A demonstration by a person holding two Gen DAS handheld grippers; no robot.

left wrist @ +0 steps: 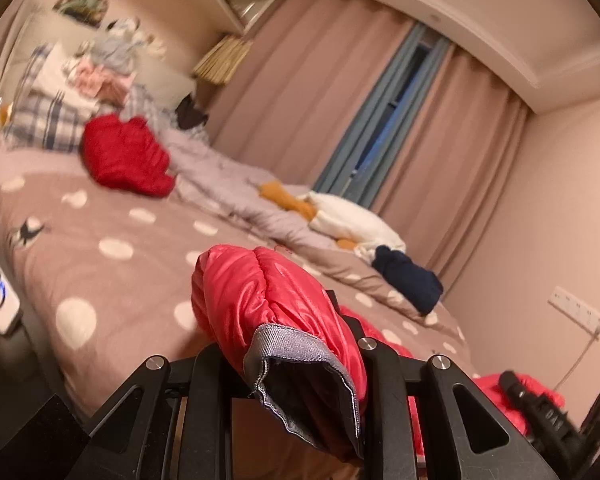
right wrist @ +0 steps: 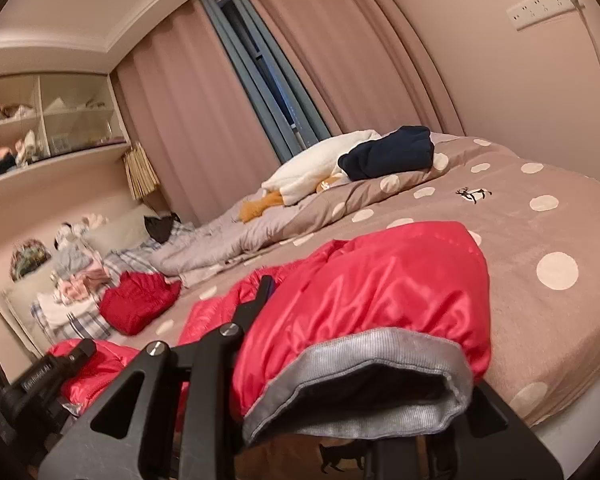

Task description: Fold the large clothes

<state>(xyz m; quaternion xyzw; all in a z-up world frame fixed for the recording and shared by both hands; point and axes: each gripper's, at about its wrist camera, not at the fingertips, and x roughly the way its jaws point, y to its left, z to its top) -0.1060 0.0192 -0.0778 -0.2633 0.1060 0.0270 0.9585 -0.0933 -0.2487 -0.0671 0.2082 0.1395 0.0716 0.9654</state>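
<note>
Red shiny quilted puffer jacket (right wrist: pixel 364 280): one grey ribbed-knit sleeve cuff (left wrist: pixel 300 360) clamped in my left gripper (left wrist: pixel 296 368), the other cuff (right wrist: pixel 360 376) clamped in my right gripper (right wrist: pixel 340 392), body draped over the edge of the brown polka-dot bed (right wrist: pixel 540 220). Risks: slick nylon slipping out of the pinch; only cuffs held, so sleeves stretch and the body sags or drags the sheet. Text: white lettering on the left gripper's body in the right view, too blurred to read.

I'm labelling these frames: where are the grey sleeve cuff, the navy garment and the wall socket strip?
grey sleeve cuff (right wrist: pixel 352 348): right wrist view, ribbed band.
navy garment (right wrist: pixel 392 152): right wrist view, its middle.
wall socket strip (right wrist: pixel 544 6): right wrist view, faceplate.
</note>
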